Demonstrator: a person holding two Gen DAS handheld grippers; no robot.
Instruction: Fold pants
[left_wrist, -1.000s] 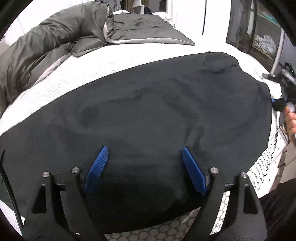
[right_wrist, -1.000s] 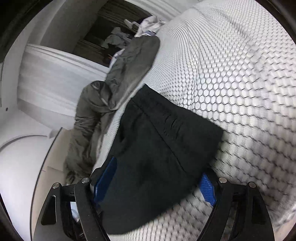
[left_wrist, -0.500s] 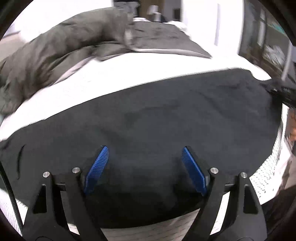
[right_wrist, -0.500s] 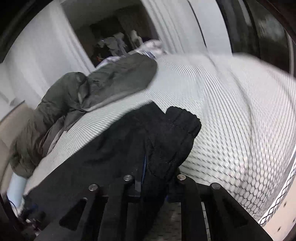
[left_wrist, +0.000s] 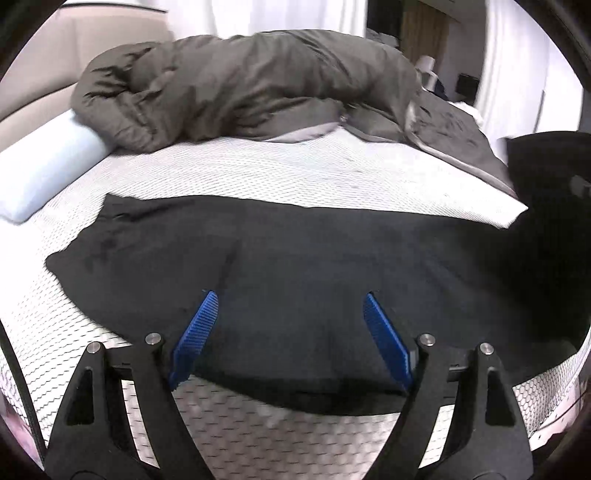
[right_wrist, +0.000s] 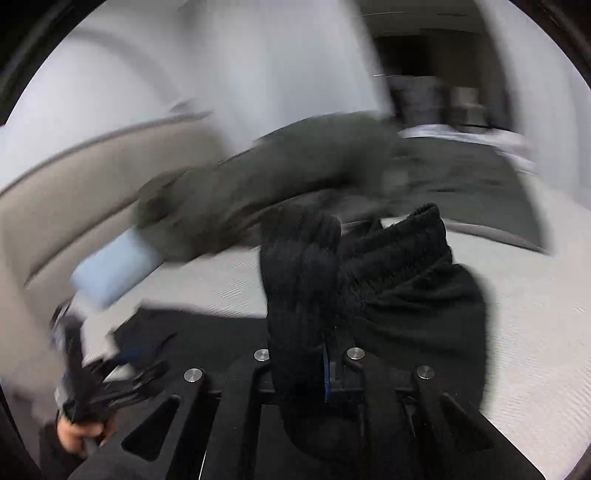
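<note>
Black pants lie spread across the white honeycomb-textured mattress, their near edge close to the mattress's front edge and their far edge leaving a broad bare strip before the bunched grey duvet. A pale blue pillow sits off the left end. The right gripper is clenched on the ribbed waistband, that end bunched and raised off the bed; blur makes the fold's exact shape hard to judge. The left gripper hangs spread wide above the fabric, grasping nothing.
</note>
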